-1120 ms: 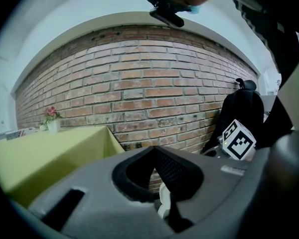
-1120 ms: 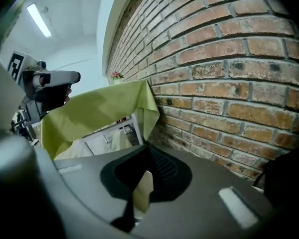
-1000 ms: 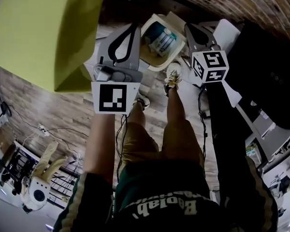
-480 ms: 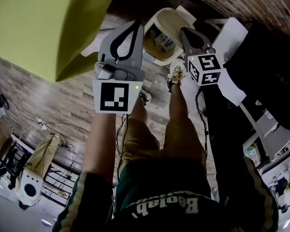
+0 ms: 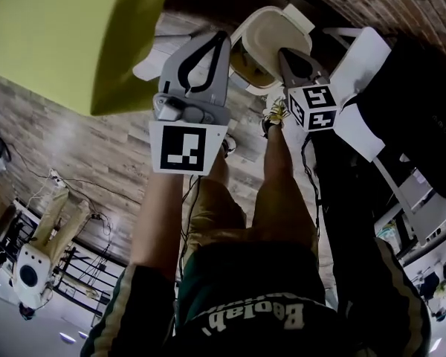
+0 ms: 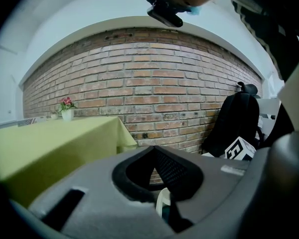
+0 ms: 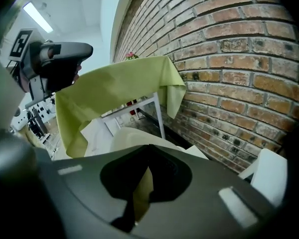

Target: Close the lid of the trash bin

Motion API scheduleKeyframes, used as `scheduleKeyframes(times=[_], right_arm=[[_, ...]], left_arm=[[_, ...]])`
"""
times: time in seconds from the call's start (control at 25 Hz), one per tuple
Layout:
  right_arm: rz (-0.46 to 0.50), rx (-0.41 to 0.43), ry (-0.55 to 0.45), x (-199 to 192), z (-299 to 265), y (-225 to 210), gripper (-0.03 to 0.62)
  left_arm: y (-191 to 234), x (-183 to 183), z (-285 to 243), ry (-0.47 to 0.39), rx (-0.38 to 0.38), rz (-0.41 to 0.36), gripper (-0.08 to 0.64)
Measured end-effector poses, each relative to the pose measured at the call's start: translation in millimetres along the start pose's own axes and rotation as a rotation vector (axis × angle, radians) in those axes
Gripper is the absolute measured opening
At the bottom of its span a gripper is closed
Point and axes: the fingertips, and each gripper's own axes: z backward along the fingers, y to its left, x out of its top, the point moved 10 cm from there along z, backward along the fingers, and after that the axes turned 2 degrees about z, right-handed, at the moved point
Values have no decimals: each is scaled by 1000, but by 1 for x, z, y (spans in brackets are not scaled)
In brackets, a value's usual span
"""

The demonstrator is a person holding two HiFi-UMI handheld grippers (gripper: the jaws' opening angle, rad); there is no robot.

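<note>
The cream trash bin [image 5: 262,28] stands on the floor ahead of the person's feet, and I see its oval rim from above. Its lid [image 7: 131,139] shows as a cream curved surface just beyond my right jaws; how far it covers the opening I cannot tell. My right gripper [image 5: 282,51] hangs shut at the bin's right rim. My left gripper [image 5: 223,35] is shut too, its tip at the bin's left rim, and a strip of cream rim [image 6: 162,204] shows through its jaw opening. Neither holds anything.
A table with a yellow-green cloth [image 5: 67,36] stands at the left. A brick wall [image 6: 154,88] runs behind the bin, with a black backpack [image 6: 236,121] on a white chair [image 5: 360,58] at the right. The person's shoes [image 5: 271,114] stand near the bin on a wood floor.
Both grippers have moved forward to the bin's rim. The blue and white contents seen a second ago no longer show inside the bin.
</note>
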Motion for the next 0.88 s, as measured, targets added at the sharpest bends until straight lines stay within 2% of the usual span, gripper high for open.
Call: scheduleKeyframes(times=[0.28, 0.52, 0.88], right_arm=[[40, 15, 67, -23, -19, 20, 12], [23, 21, 100, -39, -32, 32, 11], [29, 48, 154, -55, -49, 43, 11]], left_arm=[[7, -12, 13, 12, -8, 16, 6], [15, -20, 27, 29, -13, -5, 7], [23, -35, 41, 46, 10, 27, 6]])
